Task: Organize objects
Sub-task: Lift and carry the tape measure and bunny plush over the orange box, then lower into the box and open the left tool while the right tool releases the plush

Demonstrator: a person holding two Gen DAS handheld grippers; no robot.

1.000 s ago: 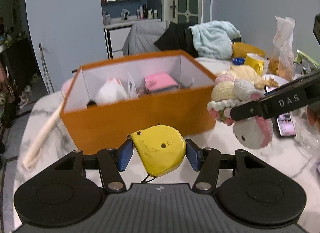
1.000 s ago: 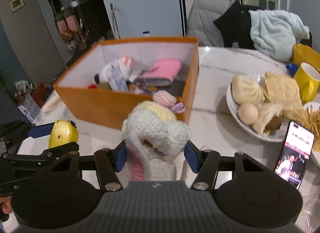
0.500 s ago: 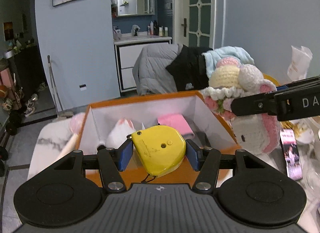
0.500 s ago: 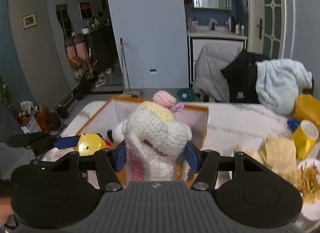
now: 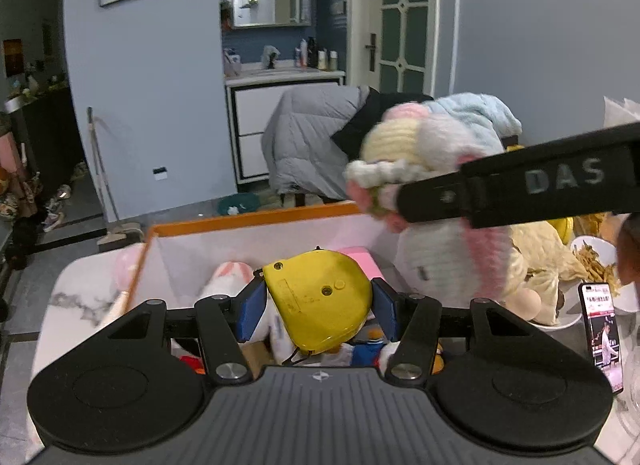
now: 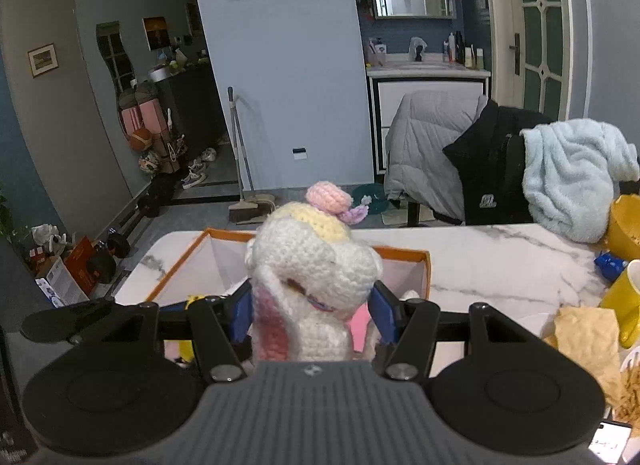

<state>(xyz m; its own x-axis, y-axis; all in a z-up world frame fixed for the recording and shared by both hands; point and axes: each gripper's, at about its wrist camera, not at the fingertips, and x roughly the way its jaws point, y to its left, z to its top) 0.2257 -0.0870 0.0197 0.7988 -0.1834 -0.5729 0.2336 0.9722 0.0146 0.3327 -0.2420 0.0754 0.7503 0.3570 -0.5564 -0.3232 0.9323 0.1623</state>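
Note:
My left gripper [image 5: 318, 299] is shut on a yellow tape measure [image 5: 320, 297] and holds it above the open orange box [image 5: 256, 223]. The box has white inner walls and holds a white plush, a pink case [image 5: 362, 257] and other small items. My right gripper [image 6: 312, 311] is shut on a white crocheted doll [image 6: 312, 273] with a pale yellow cap and a pink bow. In the left wrist view the doll [image 5: 436, 261] and the right gripper's black finger [image 5: 520, 189] hang over the box's right side. In the right wrist view the orange box [image 6: 404, 255] lies just beyond the doll.
A white marble table [image 6: 500, 261] carries the box. To the right stand a yellow mug [image 6: 624, 293], a yellow bowl [image 6: 628, 225], plates of food [image 5: 592, 261] and a lit phone [image 5: 604, 329]. A chair draped with jackets and a light blue towel [image 6: 572, 177] stands behind the table.
Both grippers have risen and moved forward from in front of the box to over it, still gripping the tape measure and the doll. The doll now hangs over the box's right side.

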